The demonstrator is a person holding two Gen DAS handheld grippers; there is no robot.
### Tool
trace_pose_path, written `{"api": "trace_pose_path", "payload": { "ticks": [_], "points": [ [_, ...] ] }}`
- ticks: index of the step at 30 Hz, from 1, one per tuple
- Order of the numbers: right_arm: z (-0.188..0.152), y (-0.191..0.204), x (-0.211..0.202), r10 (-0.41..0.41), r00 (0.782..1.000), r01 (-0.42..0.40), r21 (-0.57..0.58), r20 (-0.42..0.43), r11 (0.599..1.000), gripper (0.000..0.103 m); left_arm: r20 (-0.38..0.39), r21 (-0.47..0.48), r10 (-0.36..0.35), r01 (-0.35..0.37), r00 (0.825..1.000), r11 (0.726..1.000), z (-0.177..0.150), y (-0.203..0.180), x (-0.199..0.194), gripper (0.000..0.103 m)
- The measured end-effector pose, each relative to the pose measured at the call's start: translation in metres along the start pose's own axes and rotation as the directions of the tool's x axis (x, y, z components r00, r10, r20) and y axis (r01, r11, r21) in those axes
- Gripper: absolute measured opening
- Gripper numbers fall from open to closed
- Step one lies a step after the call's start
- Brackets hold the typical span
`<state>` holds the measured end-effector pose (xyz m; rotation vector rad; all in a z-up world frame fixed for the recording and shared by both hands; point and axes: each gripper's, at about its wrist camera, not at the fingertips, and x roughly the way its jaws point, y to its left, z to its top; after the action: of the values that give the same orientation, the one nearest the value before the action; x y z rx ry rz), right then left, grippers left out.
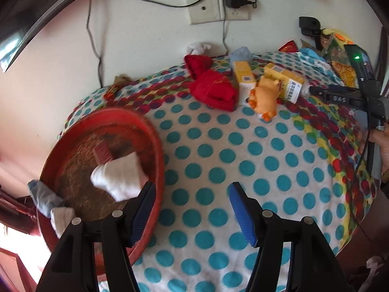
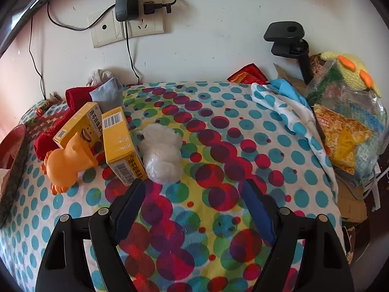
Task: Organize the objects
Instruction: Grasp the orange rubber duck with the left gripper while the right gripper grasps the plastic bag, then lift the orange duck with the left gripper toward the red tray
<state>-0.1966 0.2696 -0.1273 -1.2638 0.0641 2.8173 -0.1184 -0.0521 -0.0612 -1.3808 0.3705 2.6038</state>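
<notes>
A polka-dot blanket (image 1: 218, 150) covers the table, and at its left edge sits a round red tray (image 1: 155, 131) holding a white sock (image 1: 121, 177) and a small dark red box (image 1: 103, 152), with pale socks (image 1: 48, 202) draped over its near rim. Toward the far edge lie red socks (image 1: 214, 90), two yellow boxes (image 2: 121, 143), an orange toy animal (image 2: 70, 163) touching them, and a white plastic bundle (image 2: 161, 154) just beside the nearer box. The left claw (image 1: 192, 202) hangs wide and empty beside the tray's rim, while the right claw (image 2: 194, 199) stands wide and empty near the bundle.
</notes>
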Motion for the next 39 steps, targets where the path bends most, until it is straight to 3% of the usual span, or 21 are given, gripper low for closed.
{"api": "trace_pose_path", "payload": {
  "ticks": [5, 10, 11, 12, 19, 25, 30, 32, 39],
  "points": [
    [0.010, 0.015, 0.026, 0.033, 0.999, -0.035, -0.067, -0.023, 0.997, 0.076, -0.030, 0.022, -0.092, 0.092, 0.995, 0.995, 0.042, -0.034, 0.033, 0.064],
    [0.018, 0.020, 0.044, 0.088, 0.995, -0.091, -0.077, -0.048, 0.993, 0.051, -0.020, 0.029, -0.130, 0.130, 0.991, 0.991, 0.075, -0.058, 0.062, 0.065],
    [0.018, 0.020, 0.045, 0.096, 0.994, -0.100, -0.074, -0.051, 0.992, 0.038, -0.016, 0.031, -0.155, 0.155, 0.988, 0.987, 0.080, -0.062, 0.067, 0.065],
    [0.018, 0.020, 0.045, 0.100, 0.994, -0.104, -0.069, -0.051, 0.992, 0.036, -0.031, 0.030, -0.157, 0.158, 0.987, 0.987, 0.084, -0.066, 0.073, 0.065],
    [0.008, 0.010, 0.036, 0.144, 0.988, -0.145, -0.022, -0.054, 0.989, 0.036, -0.094, 0.016, -0.154, 0.156, 0.984, 0.988, 0.104, -0.082, 0.108, 0.065],
    [0.009, 0.025, 0.036, 0.064, 0.996, -0.070, -0.094, -0.064, 0.993, 0.037, -0.129, -0.012, -0.142, 0.142, 0.981, 0.990, 0.113, -0.094, 0.131, 0.065],
    [0.009, 0.026, 0.037, 0.079, 0.995, -0.084, -0.080, -0.064, 0.993, 0.037, -0.075, -0.107, -0.184, 0.175, 0.980, 0.979, 0.106, -0.090, 0.130, 0.064],
    [0.009, 0.026, 0.037, 0.069, 0.996, -0.075, -0.088, -0.064, 0.993, 0.037, -0.081, -0.112, -0.176, 0.167, 0.981, 0.980, 0.104, -0.090, 0.130, 0.056],
    [0.009, 0.026, 0.037, 0.057, 0.996, -0.063, -0.100, -0.065, 0.993, 0.037, -0.071, -0.143, -0.189, 0.178, 0.979, 0.974, 0.088, -0.092, 0.119, 0.055]
  ]
}}
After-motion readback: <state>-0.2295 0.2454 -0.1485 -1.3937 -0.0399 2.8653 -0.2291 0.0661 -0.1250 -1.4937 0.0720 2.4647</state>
